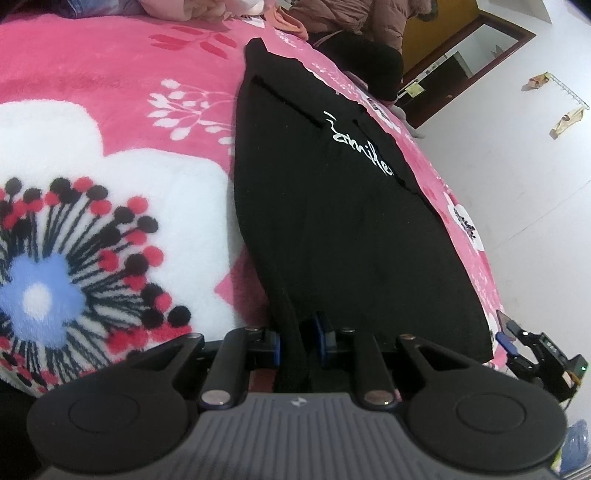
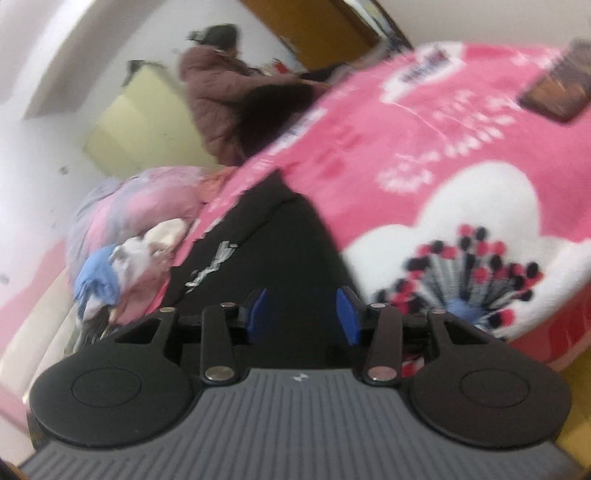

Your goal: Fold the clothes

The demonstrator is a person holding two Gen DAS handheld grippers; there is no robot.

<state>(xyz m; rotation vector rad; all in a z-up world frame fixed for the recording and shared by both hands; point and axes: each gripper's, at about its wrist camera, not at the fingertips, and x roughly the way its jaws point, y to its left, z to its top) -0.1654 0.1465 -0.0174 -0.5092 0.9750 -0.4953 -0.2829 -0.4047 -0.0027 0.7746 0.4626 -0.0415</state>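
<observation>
A black garment [image 1: 332, 206] with white script lies lengthwise on the pink flowered blanket [image 1: 110, 110], close to the bed's right edge. My left gripper [image 1: 300, 338] is shut on a bunched fold at the garment's near end, its blue pads pressing the cloth from both sides. My right gripper [image 1: 509, 331] shows at the garment's near right corner, just off the bed edge. In the blurred right wrist view, the right gripper [image 2: 303, 314] is open, its blue pads wide apart. The black garment [image 2: 266, 236] lies beyond the gap, and neither pad touches it.
A person in a puffy jacket [image 1: 369, 22] sits at the bed's far side. A pile of loose clothes [image 2: 129, 240] lies at one end of the bed, and a dark flat object [image 2: 554, 92] rests on the blanket [image 2: 443, 147]. White floor [image 1: 517, 184] runs beside the bed.
</observation>
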